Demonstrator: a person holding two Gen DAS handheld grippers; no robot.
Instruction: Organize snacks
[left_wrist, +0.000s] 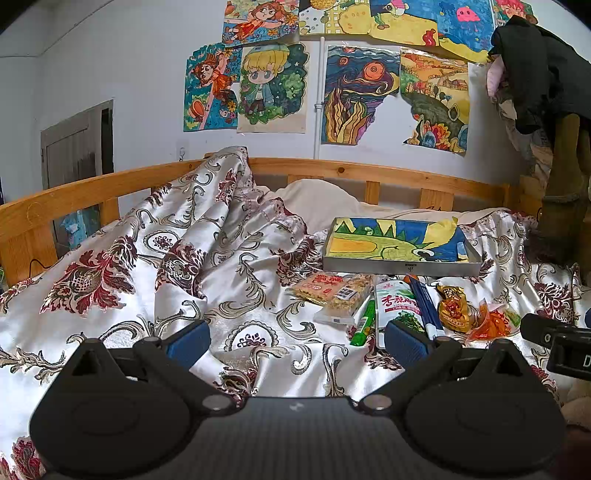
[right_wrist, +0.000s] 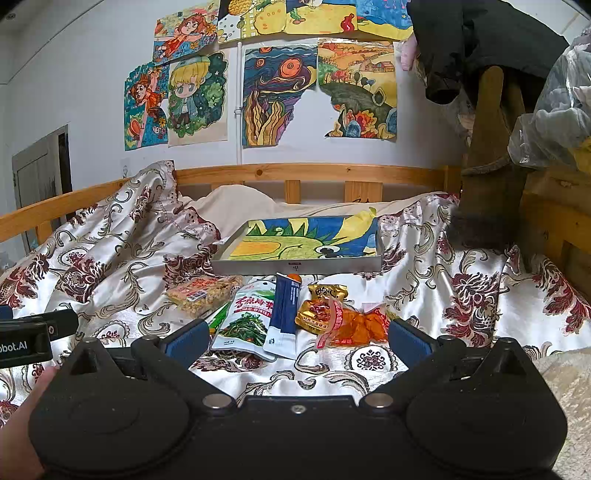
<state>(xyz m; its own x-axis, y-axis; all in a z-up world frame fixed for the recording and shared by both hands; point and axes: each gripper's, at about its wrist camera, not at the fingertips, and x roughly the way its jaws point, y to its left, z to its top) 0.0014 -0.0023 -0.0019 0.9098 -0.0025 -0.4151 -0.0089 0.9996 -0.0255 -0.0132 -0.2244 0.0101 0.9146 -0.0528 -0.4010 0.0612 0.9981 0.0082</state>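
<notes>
Several snacks lie on a floral bedspread (right_wrist: 110, 258) in front of a shallow grey tray (right_wrist: 295, 264) lined with a child's drawing. They are a crispy rice bar pack (right_wrist: 201, 293), a white-green vegetable pouch (right_wrist: 245, 317), a blue-white sachet (right_wrist: 284, 314), a gold packet (right_wrist: 319, 308), an orange packet (right_wrist: 360, 325) and a green stick (left_wrist: 364, 325). The same pile shows in the left wrist view (left_wrist: 399, 306), with the tray (left_wrist: 400, 266) behind. My right gripper (right_wrist: 297, 338) is open, just short of the snacks. My left gripper (left_wrist: 297, 339) is open and empty, left of the pile.
A wooden bed rail (left_wrist: 332, 168) runs behind the bedding, with drawings on the wall (left_wrist: 332, 74) above. Dark clothes hang over a wooden post (right_wrist: 491, 147) at right. A plastic bag (right_wrist: 554, 110) sits at far right. The bedspread is bunched up at left.
</notes>
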